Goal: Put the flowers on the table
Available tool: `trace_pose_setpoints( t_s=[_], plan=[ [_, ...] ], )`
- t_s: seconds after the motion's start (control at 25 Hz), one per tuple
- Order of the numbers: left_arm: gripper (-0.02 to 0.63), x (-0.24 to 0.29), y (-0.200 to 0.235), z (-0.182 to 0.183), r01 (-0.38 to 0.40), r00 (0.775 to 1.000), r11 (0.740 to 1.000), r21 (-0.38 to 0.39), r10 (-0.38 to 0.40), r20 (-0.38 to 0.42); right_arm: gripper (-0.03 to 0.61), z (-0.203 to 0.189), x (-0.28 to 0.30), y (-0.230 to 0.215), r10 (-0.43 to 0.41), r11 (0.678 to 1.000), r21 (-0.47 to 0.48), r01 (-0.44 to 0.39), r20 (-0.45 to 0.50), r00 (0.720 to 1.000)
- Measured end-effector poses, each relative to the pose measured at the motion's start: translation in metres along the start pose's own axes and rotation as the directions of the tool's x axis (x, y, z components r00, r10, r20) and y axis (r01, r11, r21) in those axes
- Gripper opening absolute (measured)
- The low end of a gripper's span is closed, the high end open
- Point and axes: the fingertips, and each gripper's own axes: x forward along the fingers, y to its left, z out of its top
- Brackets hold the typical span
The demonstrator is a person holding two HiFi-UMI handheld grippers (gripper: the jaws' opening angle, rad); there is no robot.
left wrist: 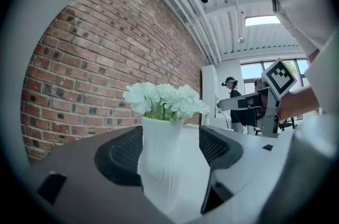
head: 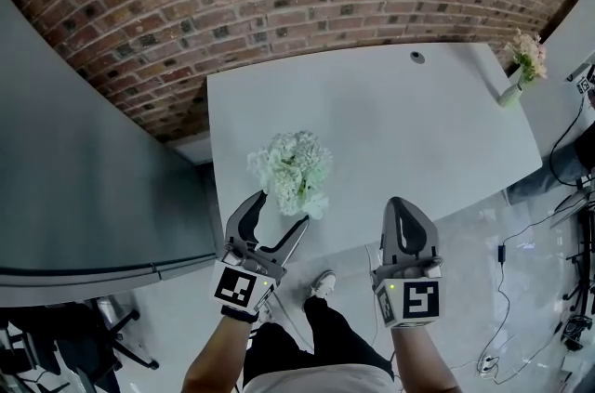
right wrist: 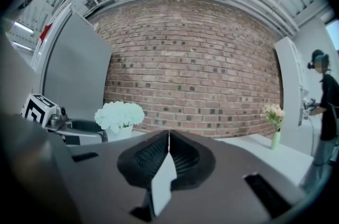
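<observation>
Nearest the lens in the head view, the person's left forearm (head: 216, 352) and right forearm (head: 423, 359) reach forward side by side from the bottom edge. Each carries a gripper over the near edge of the white tabletop (head: 400, 122). The left gripper (head: 282, 207) has its fingers spread to either side of the base of the white flowers (head: 290, 168), which stand on the tabletop close to its near left corner. The right gripper (head: 401, 203) sits to the right of the white flowers, well apart from them. Pink flowers (head: 526, 57) stand far right of the white flowers, at the tabletop's far corner.

In the left gripper view, the gripper is held level. The white vase (left wrist: 160, 164) holding the white flowers stands between its fingers — the finger at the view's left looks just beside it, the other shows a clear gap, so nothing is clamped.

In the right gripper view, the fingers are pressed together along one seam, with nothing between them — the gripper tips slightly down. The white flowers stand to the upper left of it, before the brick wall (right wrist: 201, 59).
</observation>
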Motion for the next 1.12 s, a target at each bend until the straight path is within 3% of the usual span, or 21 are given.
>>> trace_pose_setpoints(
  t_s=[0.2,0.48,0.68,1.12],
  plan=[
    [0.262,-0.006,-0.004,0.008,0.011,1.000,1.000,0.004,-0.011,0.011,0.017,0.006,-0.007,0.004,-0.007,1.000,-0.006,0.007,-0.002,1.000],
    [0.225,-0.016,-0.008,0.018,0.020,1.000,1.000,0.016,-0.020,0.017,0.017,0.010,-0.019,0.009,-0.018,1.000,-0.002,0.018,-0.032,0.999],
    [0.185,-0.024,-0.010,0.024,0.014,1.000,1.000,0.028,-0.014,0.022,0.017,0.023,-0.024,0.013,-0.016,1.000,-0.014,0.016,0.052,0.999],
    [0.115,-0.045,-0.011,0.037,-0.003,0.999,1.000,0.029,0.002,0.037,0.017,0.034,-0.041,0.023,-0.029,0.999,-0.016,0.031,0.071,0.997]
  ],
)
